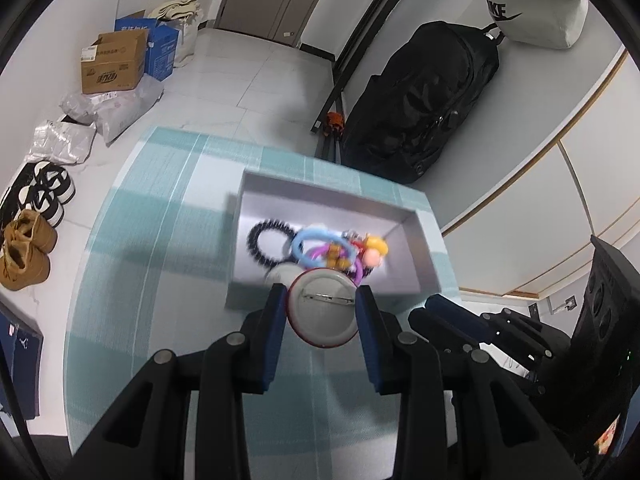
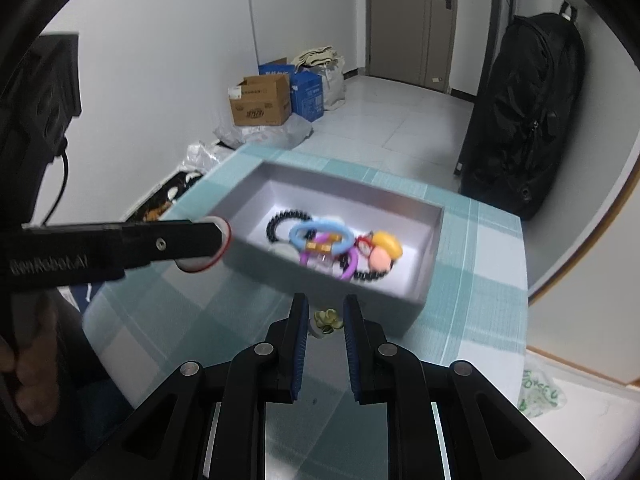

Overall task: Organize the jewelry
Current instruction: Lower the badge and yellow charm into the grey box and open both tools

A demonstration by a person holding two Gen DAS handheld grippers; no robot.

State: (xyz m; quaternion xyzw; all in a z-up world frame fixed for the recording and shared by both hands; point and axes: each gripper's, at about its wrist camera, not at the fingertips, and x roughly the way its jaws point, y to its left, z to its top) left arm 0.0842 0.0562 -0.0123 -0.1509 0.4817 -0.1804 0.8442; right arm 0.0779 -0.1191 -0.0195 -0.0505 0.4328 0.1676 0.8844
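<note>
Your left claw (image 1: 322, 300) is clamped by the rim on a round white pin-back badge with a red edge (image 1: 324, 312), held just short of the near wall of the shallow grey box (image 1: 332, 196) on the teal checked table (image 1: 160, 208), probably to drop it in. Its back faces you, and the pin bar lies level, spanning claw pad to pad. Your right claw (image 2: 326, 322), nearly shut, pinches a small yellow-green flower ornament (image 2: 328, 319) above the table, near that same wall.
</note>
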